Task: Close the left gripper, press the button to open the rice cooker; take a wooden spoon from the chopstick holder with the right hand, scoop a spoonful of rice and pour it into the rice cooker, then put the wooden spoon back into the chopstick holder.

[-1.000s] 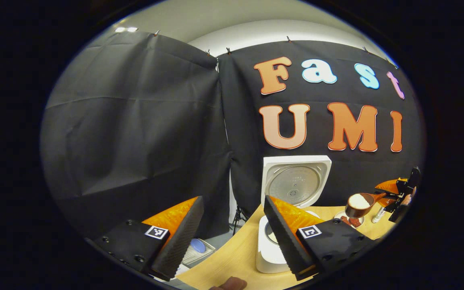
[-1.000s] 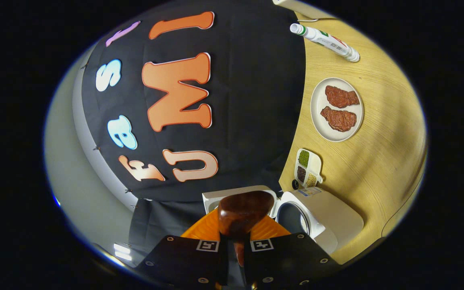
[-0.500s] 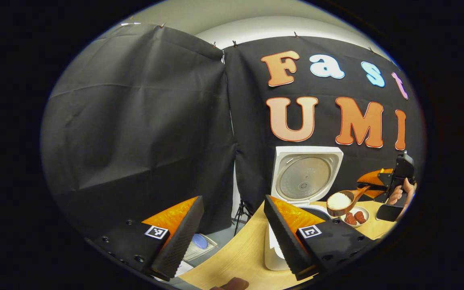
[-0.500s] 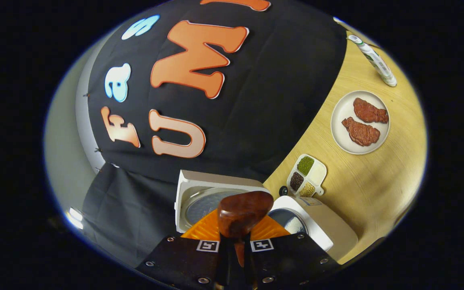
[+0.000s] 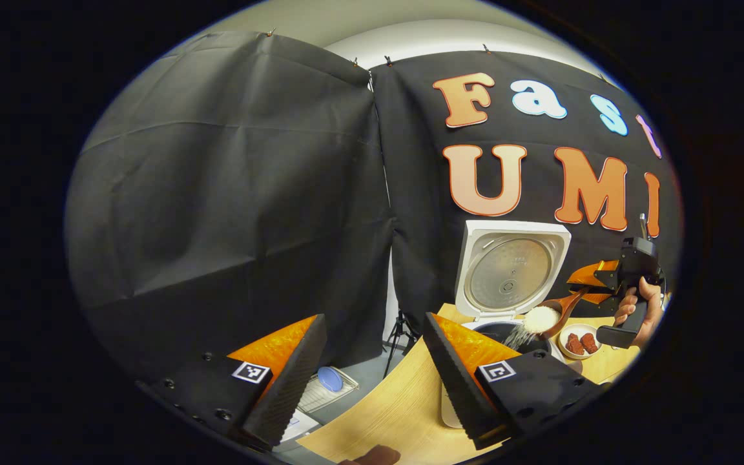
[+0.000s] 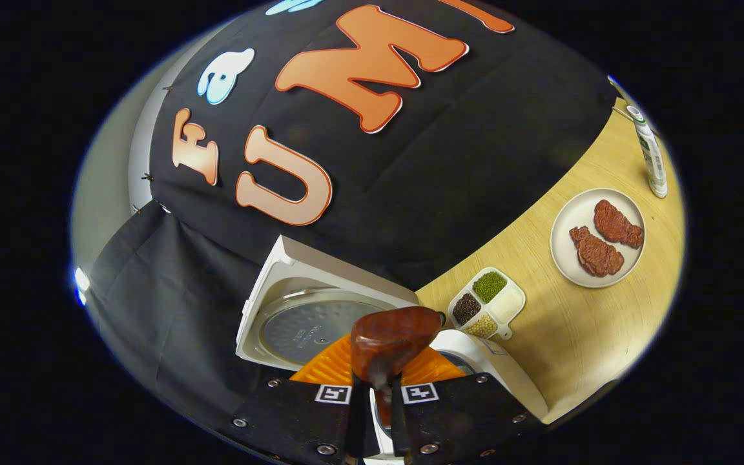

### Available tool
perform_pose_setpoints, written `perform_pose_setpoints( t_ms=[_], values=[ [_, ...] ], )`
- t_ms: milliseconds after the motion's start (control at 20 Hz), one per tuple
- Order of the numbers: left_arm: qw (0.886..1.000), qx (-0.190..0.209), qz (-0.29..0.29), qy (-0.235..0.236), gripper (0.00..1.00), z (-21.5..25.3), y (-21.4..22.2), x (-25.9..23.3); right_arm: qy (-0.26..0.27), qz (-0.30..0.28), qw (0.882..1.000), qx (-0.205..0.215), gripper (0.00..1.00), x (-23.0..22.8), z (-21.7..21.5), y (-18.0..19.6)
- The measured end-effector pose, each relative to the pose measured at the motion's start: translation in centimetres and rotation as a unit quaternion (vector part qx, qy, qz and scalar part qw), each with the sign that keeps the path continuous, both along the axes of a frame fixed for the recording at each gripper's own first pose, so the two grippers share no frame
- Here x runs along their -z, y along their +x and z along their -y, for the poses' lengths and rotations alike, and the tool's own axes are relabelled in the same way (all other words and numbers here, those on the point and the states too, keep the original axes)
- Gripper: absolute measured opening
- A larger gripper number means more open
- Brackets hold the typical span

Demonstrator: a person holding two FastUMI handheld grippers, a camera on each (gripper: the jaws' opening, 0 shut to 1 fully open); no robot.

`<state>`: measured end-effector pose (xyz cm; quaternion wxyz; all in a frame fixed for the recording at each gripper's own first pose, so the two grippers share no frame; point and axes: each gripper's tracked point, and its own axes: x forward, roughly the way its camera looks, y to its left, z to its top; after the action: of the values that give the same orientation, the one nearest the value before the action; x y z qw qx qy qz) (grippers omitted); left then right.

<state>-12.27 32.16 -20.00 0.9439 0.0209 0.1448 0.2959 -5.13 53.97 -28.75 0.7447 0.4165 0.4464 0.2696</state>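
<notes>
Rice (image 5: 519, 334) spilled from the tilted spoon (image 5: 549, 316), clamped in the right gripper (image 6: 377, 387), into the open cooker (image 5: 514, 274); left gripper (image 5: 372, 374) stood apart. Pouring well probably meant keeping the bowl over the pot.

The rice cooker (image 6: 507, 381) stands at the tabletop's (image 6: 578, 329) back edge, its raised lid (image 6: 307, 310) walling off the rear. Just beside it sits a divided dish (image 6: 488, 303), then a plate (image 6: 572, 219) and a bottle (image 6: 650, 152); bare wood lies along the front edge.
</notes>
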Motion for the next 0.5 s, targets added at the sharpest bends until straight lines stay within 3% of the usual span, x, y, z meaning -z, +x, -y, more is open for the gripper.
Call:
perform_pose_setpoints(
  t_ms=[500],
  values=[
    [1.0, 0.02, -0.006, -0.002, 0.99, 0.4, 0.5, 0.2, -0.05, 0.08, 0.995, -0.021, 0.14, -1.4, -0.2, 1.3]
  ],
)
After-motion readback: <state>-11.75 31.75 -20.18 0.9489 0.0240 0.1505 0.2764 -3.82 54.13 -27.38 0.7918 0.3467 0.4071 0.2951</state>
